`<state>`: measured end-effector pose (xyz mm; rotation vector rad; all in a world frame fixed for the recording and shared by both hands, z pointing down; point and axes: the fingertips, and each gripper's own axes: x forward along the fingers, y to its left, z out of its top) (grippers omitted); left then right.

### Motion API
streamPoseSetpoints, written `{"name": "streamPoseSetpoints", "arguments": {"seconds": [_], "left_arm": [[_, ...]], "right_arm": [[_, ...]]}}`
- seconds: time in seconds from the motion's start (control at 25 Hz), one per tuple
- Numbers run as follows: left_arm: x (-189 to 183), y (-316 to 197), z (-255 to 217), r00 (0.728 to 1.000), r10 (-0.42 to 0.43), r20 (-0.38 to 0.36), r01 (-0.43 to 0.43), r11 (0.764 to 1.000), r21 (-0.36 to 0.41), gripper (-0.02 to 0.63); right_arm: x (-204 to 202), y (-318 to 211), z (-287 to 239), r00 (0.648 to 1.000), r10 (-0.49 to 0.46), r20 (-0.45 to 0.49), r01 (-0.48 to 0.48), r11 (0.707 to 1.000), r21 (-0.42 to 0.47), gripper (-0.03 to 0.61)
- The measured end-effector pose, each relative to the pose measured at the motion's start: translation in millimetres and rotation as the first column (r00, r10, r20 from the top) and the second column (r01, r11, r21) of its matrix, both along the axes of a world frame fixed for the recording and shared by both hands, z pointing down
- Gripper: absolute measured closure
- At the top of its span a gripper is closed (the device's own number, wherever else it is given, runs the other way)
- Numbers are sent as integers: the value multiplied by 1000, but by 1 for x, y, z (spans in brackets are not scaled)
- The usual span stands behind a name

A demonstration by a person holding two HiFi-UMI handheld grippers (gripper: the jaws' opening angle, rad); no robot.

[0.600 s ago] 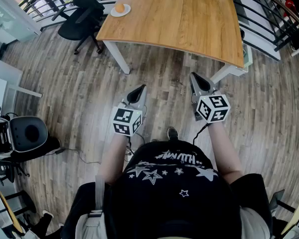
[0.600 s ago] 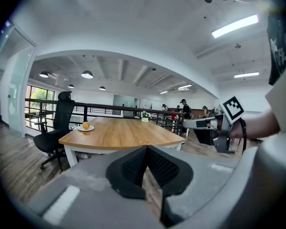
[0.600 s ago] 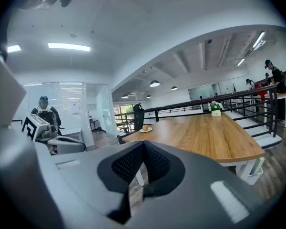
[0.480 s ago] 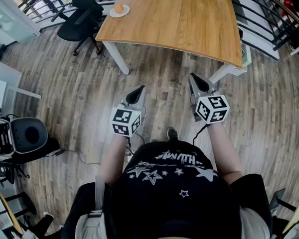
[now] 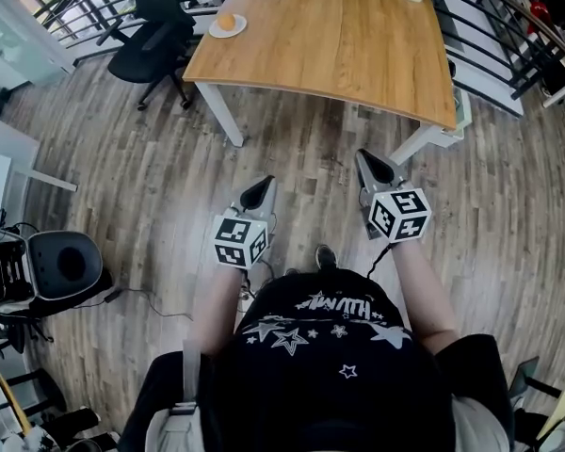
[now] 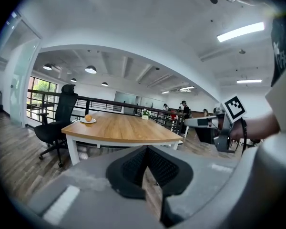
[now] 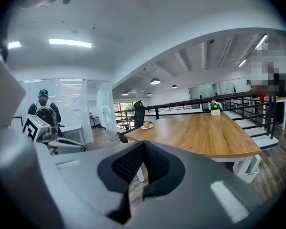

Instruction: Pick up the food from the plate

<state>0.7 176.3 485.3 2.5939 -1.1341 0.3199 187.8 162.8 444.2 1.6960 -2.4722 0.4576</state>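
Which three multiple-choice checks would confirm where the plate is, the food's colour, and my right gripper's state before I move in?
1. Where is the plate?
A. On the floor
B. At the table's far left corner, near the office chair
C. Beside the potted plant

2. What colour is the food?
A. Green
B. Orange
C. White

3. How is the right gripper?
A. Wide open
B. Shut on the food
C. Shut, empty

Answers:
1 B: the head view shows it at that corner.
2 B: a round orange item sits on the white plate.
3 C: its own view shows the jaws together with nothing between them.
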Motion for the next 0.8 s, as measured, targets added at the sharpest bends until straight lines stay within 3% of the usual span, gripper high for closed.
{"name": "streamPoseSetpoints", "arguments": {"seconds": [0.24,0.52,0.8], "left_arm": [[-32,21,20,1000,-13,-1,12,999,-50,612],[-71,11,16,999,-40,19,41,999,-14,612],[-70,-18,25,997,-66,37,67,998,-22,612]], "right_arm": [[-14,7,15,1000,12,5,-12,1000,-19,577],[-40,5,29,1000,-4,-13,3,999,-37,576],[-39,-45,41,1000,-23,18,24,999,-45,575]]}}
